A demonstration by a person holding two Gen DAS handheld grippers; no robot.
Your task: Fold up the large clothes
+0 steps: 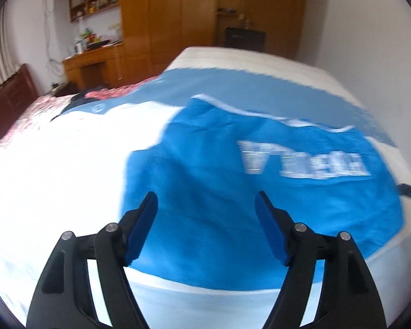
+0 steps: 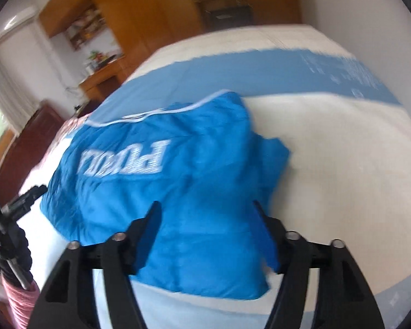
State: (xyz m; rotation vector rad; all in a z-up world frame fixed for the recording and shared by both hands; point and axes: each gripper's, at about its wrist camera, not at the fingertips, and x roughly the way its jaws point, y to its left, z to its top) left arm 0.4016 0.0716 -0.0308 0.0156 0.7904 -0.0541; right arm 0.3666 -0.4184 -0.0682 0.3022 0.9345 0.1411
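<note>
Blue garment (image 1: 233, 192) lies folded on bed (image 1: 54, 178) (white lettering blurred) | left gripper (image 1: 207, 208) wide, empty | right gripper (image 2: 207, 213) wide, empty

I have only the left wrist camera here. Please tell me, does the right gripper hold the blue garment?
Observer: No. The right gripper is open over the blue garment, and its pads grip nothing.
Operator: How does the right edge of the garment lie?
Observer: It is bunched into a loose hump on the white sheet, not flat.
Operator: Is there anything at the far side of the sheet?
Observer: Its blue band bears small white print towards the right, too blurred to read.
</note>
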